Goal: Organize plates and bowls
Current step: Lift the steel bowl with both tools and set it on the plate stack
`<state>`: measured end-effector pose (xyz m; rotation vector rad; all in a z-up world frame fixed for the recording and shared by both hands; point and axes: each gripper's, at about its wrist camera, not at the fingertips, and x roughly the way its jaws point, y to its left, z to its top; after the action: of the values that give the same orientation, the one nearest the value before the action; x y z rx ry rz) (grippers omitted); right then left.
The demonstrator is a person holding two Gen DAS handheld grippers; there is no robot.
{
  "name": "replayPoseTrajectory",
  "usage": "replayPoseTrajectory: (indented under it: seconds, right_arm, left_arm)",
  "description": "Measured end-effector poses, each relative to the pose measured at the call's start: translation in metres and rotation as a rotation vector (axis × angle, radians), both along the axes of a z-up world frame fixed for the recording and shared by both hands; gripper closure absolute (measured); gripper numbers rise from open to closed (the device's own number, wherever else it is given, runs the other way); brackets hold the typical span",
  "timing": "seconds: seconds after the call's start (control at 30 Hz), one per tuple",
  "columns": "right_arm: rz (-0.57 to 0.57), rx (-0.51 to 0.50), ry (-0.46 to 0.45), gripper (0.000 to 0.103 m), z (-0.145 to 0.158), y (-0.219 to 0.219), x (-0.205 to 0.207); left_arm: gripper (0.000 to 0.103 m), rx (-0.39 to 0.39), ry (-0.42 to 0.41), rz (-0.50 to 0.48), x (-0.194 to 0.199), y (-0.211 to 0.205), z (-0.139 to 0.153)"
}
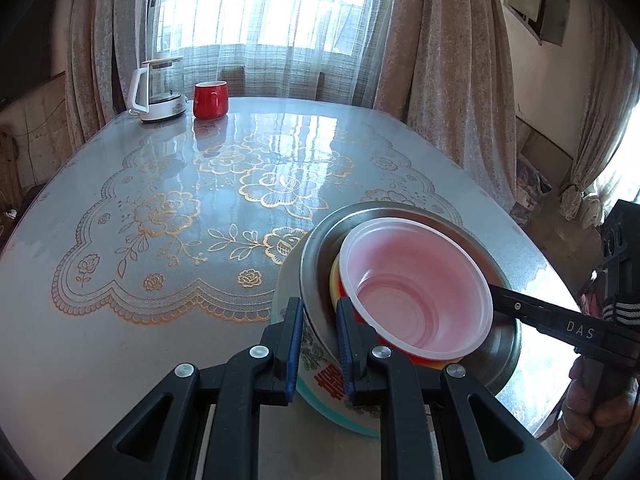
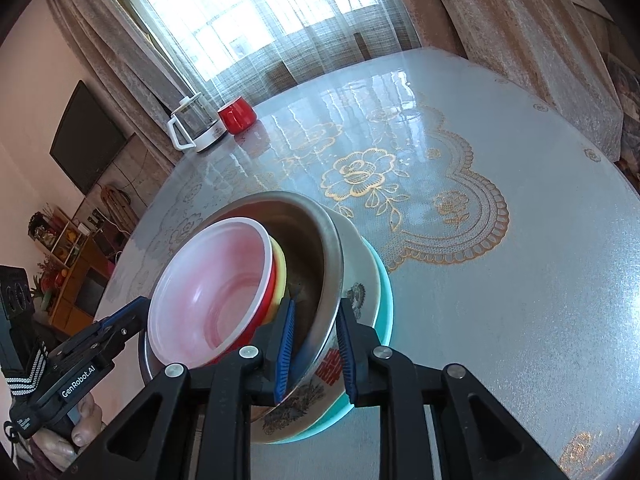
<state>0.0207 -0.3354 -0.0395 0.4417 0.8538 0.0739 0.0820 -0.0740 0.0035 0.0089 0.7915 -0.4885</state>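
Note:
A nested stack of bowls stands near the table's front edge: a translucent plastic bowl [image 1: 416, 288] [image 2: 212, 292] on top, red and yellow bowls under it, all inside a steel bowl [image 1: 320, 280] [image 2: 316, 248], which sits in a white patterned bowl [image 1: 316, 356] [image 2: 352, 280] with a teal one beneath. My left gripper [image 1: 319, 344] is shut on the stack's near rim, one finger inside the steel bowl, one outside. My right gripper [image 2: 314, 348] is shut on the opposite rim the same way.
A white-based glass kettle [image 1: 158, 90] [image 2: 196, 124] and a red mug [image 1: 211, 99] [image 2: 237, 115] stand at the table's far side. The table [image 1: 160, 220] [image 2: 480, 280] carries a shiny gold-flower cover. Curtains and a window lie behind.

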Motion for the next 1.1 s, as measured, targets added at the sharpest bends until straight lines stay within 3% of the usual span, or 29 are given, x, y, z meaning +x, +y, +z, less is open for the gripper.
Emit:
replayPoseTrajectory:
  seconds: [1.1]
  right_arm:
    - [-0.006,-0.046,-0.002,0.084,0.0020,0.0042,0.0036]
  left_arm:
    - [0.086,0.016,-0.010,0.040,-0.0035,-0.0030,-0.0004]
